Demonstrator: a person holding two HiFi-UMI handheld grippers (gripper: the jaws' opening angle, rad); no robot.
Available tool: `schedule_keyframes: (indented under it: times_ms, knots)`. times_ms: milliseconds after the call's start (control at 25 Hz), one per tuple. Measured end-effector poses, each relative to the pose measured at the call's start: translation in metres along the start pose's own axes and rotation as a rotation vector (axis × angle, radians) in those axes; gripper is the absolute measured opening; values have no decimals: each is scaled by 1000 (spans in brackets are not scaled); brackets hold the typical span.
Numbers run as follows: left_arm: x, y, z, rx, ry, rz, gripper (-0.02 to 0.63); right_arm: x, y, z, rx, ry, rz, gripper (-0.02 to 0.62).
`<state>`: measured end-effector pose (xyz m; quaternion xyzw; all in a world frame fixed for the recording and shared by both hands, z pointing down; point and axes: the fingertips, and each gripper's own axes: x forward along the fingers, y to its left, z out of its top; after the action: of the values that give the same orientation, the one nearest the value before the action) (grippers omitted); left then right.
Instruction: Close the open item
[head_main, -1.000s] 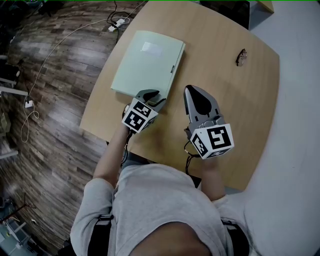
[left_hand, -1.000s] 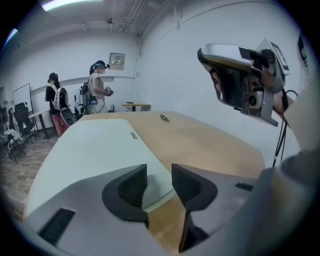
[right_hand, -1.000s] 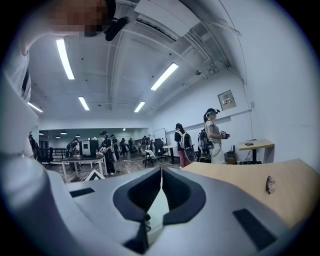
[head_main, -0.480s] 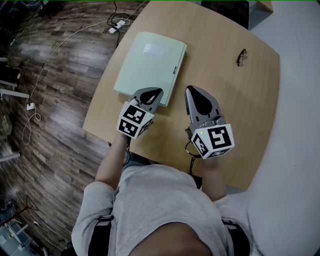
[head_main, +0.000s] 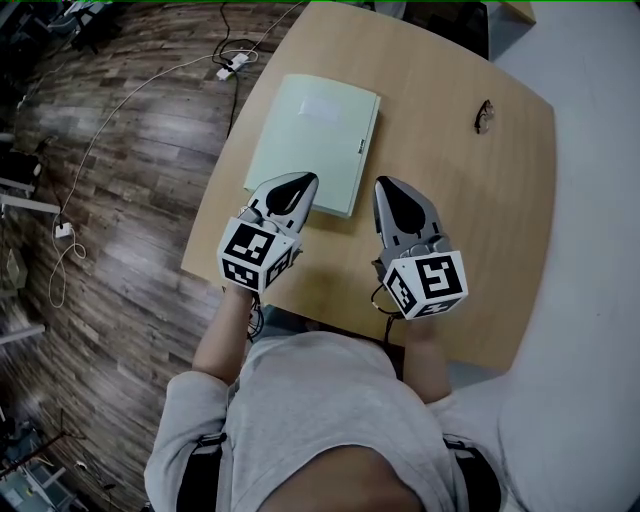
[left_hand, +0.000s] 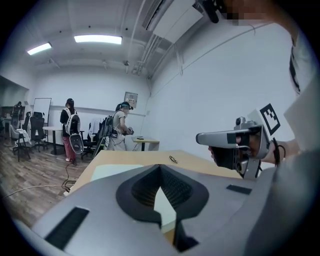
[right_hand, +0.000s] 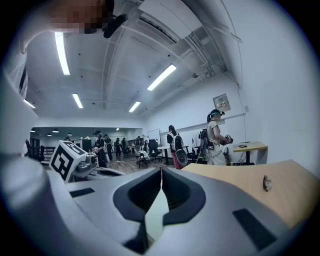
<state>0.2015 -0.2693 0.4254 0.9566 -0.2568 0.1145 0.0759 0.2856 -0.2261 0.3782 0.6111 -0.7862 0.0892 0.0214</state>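
**Tongs shut and empty over a folder that lies flat**

Both tongs are closed with nothing between them. The left gripper (head_main: 303, 183) has its jaws together, and its tips stand over the 6 o'clock edge of the pale green folder (head_main: 315, 130). Its own view shows only a sliver of green below the jaws, so it looks clear of the cover. The right gripper (head_main: 386, 187) is pinched shut too. It hangs over bare wood, just off the folder's 5 o'clock corner.

The folder sits in the 11 o'clock part of the table (head_main: 480, 240), cover down and flat as far as the head view shows. A small dark thing (head_main: 484, 114) lies well apart at 2 o'clock from the right gripper.

By the look of it the closing is done or nearly so, and what remains is to make sure the cover stays down. For that, lower the closed left tips squarely onto the cover near its loose edge. Press lightly instead of sliding, since a light folder may skate on smooth wood. The right tongs could steady the 5 o'clock corner.
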Motion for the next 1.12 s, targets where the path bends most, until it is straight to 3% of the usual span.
schedule_keyframes:
  times_ms: [160, 400, 600, 1120]
  knots:
    - [-22, 11, 17, -3, -43, -5, 15, 0, 14, 5, -3, -7, -33, 15]
    - [-47, 24, 26, 57, -65, -1, 15, -1, 34, 8, -9, -21, -84, 15]
    - [-68, 39, 29, 21, -95, -8, 15, -3, 52, 12, -22, -27, -121, 15]
    - [-115, 66, 36, 36, -149, -26, 15, -7, 98, 18, -33, -68, -217, 15]
